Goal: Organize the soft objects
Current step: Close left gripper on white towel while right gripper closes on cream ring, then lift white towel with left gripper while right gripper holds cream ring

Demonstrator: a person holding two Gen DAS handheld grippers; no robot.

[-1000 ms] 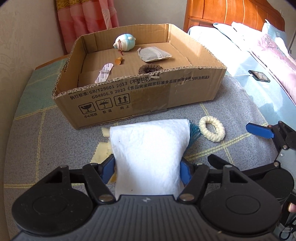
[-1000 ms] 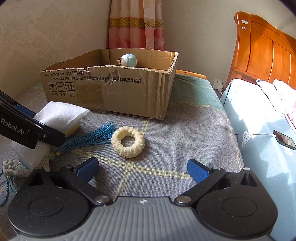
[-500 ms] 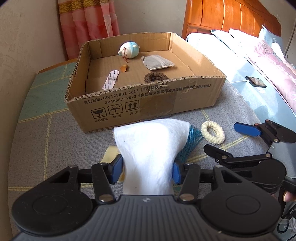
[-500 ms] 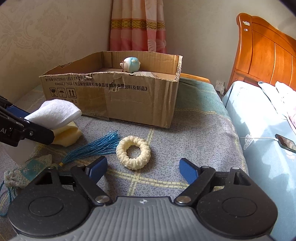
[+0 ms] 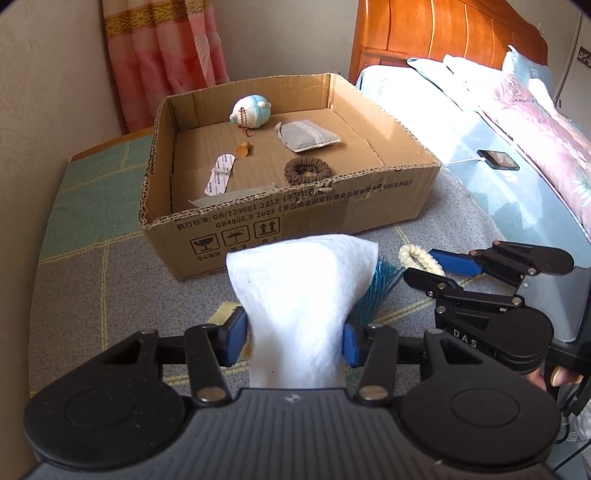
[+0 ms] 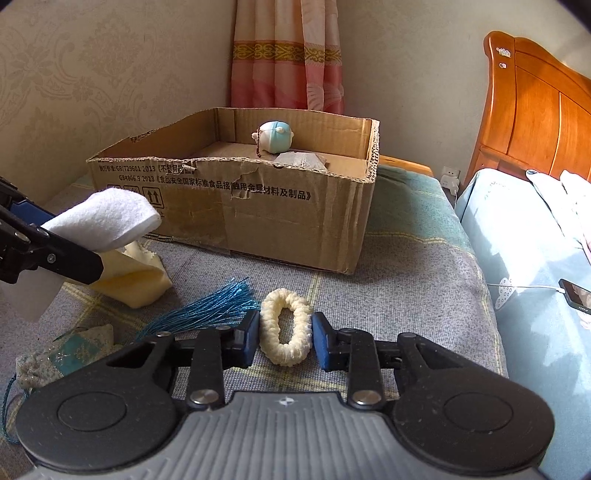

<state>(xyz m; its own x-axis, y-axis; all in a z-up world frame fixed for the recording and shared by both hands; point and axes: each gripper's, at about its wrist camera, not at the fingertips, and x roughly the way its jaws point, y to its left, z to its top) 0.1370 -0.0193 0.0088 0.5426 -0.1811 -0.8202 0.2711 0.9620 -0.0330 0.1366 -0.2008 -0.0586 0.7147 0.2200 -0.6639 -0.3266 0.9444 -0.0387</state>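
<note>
Two claws are busy. Our right claw (image 6: pixel 284 338) is pinching the cream knitted ring (image 6: pixel 285 326) lying on the grey cloth; our left claw (image 5: pixel 293 338) is clamped on the white fluffy pad (image 5: pixel 301 291). Straight ahead sits the brown cardboard box (image 6: pixel 295 221), nearer our left claw.

Home bedroom. Wooden headboard (image 5: pixel 443 33) standing against wall, bed (image 5: pixel 480 122) with light blue sheet and floral quilt (image 5: pixel 546 122) lying beside it. Pink patterned curtain (image 6: pixel 288 55) hanging in corner, embossed wallpaper (image 6: pixel 92 74) covering walls. Phone (image 5: pixel 498 159) charging on sheet. Wall socket (image 6: pixel 451 174) sitting low by headboard. Plaid cloth surface (image 6: pixel 406 258) carrying cardboard box (image 6: pixel 258 206) near its far edge.
</note>
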